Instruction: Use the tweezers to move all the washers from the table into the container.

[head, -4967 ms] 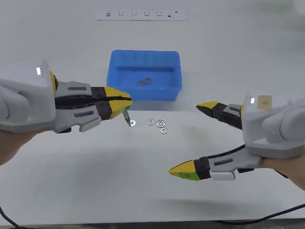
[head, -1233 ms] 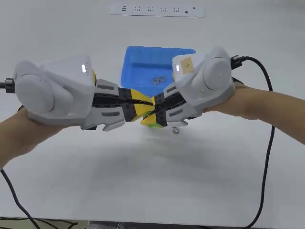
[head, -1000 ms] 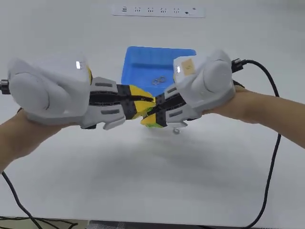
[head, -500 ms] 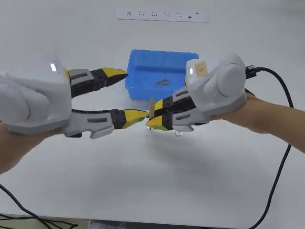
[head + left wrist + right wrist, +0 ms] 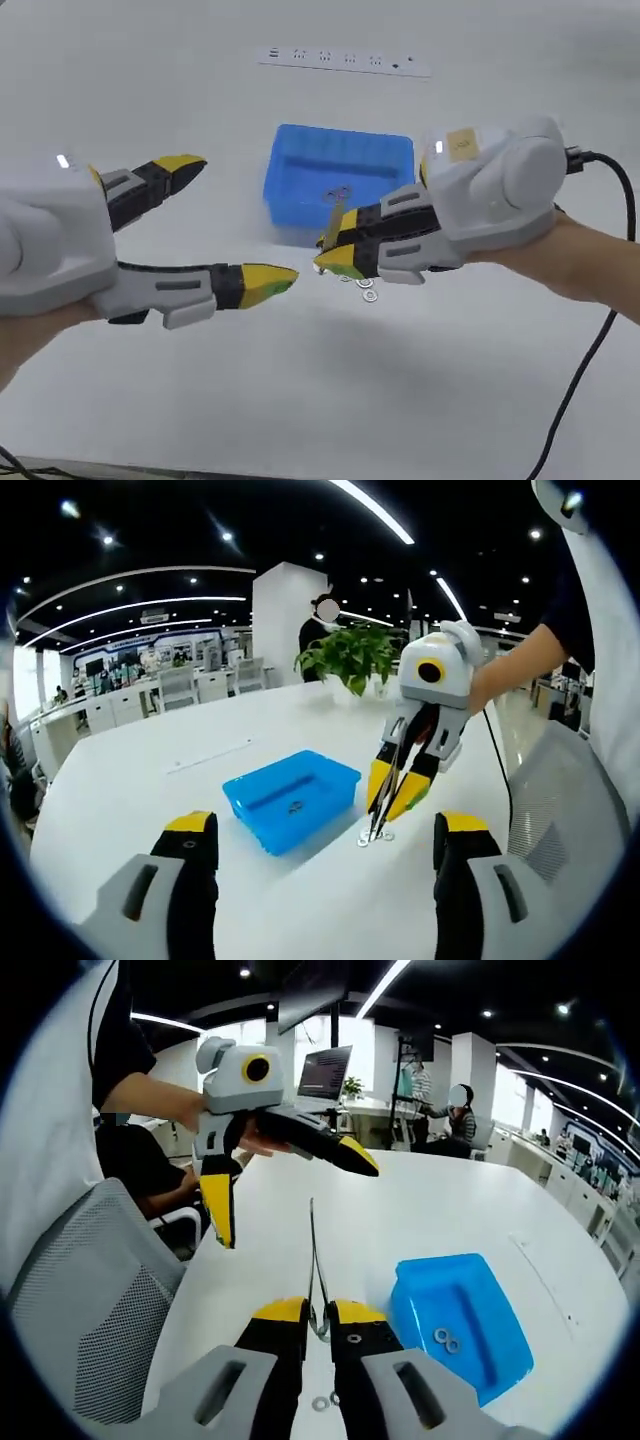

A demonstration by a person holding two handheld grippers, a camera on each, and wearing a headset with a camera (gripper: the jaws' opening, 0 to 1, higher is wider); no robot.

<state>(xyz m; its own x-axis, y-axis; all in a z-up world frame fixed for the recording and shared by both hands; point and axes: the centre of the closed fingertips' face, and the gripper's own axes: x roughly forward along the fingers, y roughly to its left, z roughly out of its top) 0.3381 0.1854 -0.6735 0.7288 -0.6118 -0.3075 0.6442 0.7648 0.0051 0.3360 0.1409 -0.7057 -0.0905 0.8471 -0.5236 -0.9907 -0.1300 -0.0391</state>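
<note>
Clamping tweezers (image 5: 336,214), right claw (image 5: 328,254) overhangs washers (image 5: 367,292); container (image 5: 290,200) just behind, power strip (image 5: 345,60) beyond.

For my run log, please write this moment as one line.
left tongs open, empty | right tongs shut on tweezers | loose washers on table beside container | two stored washers inside

Glossy blue plastic container (image 5: 290,215), metal washers (image 5: 367,294)

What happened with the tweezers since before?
The tweezers passed over: the left gripper let them go, opened and drew back, and the right gripper is now shut on them. The blue container, the washers inside it and the loose washers on the table stayed put.
</note>
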